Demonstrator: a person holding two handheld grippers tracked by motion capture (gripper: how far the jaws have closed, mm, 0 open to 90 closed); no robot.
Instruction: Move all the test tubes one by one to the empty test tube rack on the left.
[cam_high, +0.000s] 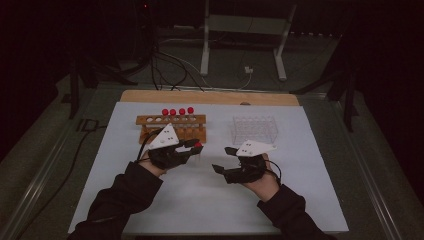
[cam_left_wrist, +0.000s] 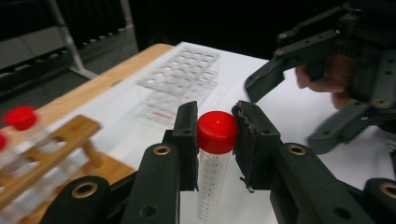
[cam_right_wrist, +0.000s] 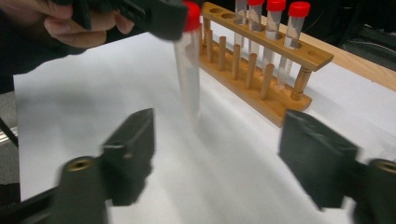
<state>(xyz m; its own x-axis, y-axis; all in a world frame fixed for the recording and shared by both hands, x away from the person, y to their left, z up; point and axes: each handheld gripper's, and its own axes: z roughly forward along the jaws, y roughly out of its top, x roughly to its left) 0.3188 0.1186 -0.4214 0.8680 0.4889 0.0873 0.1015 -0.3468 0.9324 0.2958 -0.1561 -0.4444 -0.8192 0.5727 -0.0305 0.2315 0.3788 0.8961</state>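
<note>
Pinching a red-capped tube (cam_left_wrist: 215, 154) by its cap, the left tongs (cam_left_wrist: 215, 135) face the right tongs (cam_right_wrist: 217, 154) (spread, empty).

Tube (cam_left_wrist: 212, 172): clear, graduated, red cap (cam_left_wrist: 216, 131); upright, clamped at cap in my left gripper (cam_left_wrist: 215, 140), centre of left gripper view.

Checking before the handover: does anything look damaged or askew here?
One oddity: the pad on the left gripper looks torn and ragged along its edge beside the tube. The tube hangs upright, and the wooden rack stands level.
</note>
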